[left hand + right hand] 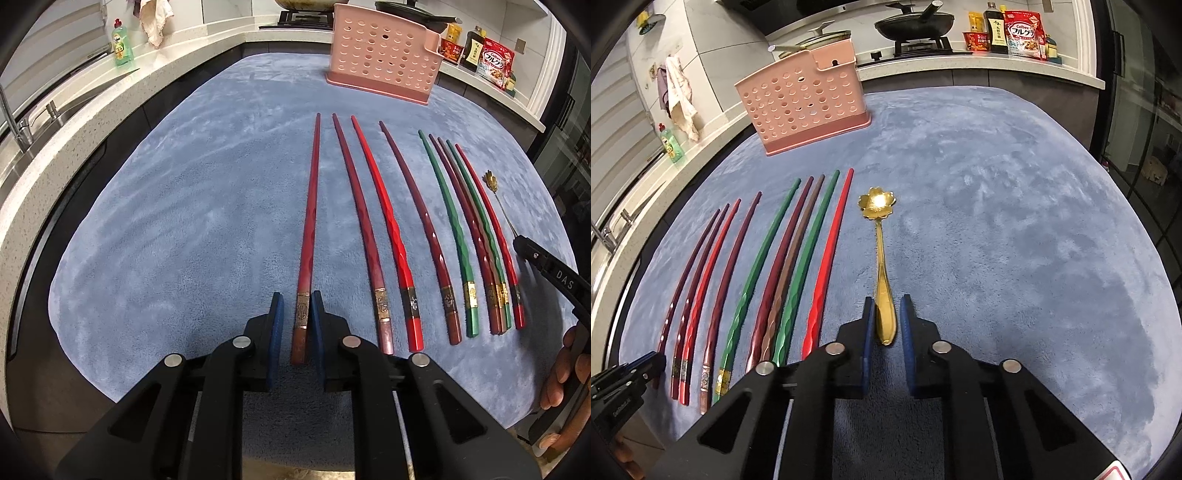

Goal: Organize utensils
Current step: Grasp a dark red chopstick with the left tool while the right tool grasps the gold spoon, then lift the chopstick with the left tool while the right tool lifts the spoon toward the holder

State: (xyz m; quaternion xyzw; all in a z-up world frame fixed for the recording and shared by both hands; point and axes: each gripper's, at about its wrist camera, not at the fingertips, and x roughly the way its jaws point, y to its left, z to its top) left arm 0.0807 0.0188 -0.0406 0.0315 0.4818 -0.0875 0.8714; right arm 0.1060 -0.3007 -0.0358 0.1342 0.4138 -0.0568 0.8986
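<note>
- Blue mat [184, 221] covers our kitchen table; pink holder [384, 59] stands at its far edge.
- Our left gripper [297, 325]: fingers apart, straddling the leftmost chopstick [310, 229].
- Our right gripper [887, 321]: fingers apart around the gold spoon [882, 266], lying just right of the chopstick row.

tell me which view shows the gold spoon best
The right wrist view. The gold spoon lies whole down the middle, flower-shaped bowl far, handle end between the right claw pads, which look open around it. The left wrist view shows only its small bowl and thin stem at the right edge, the handle hidden behind the right claw.
</note>
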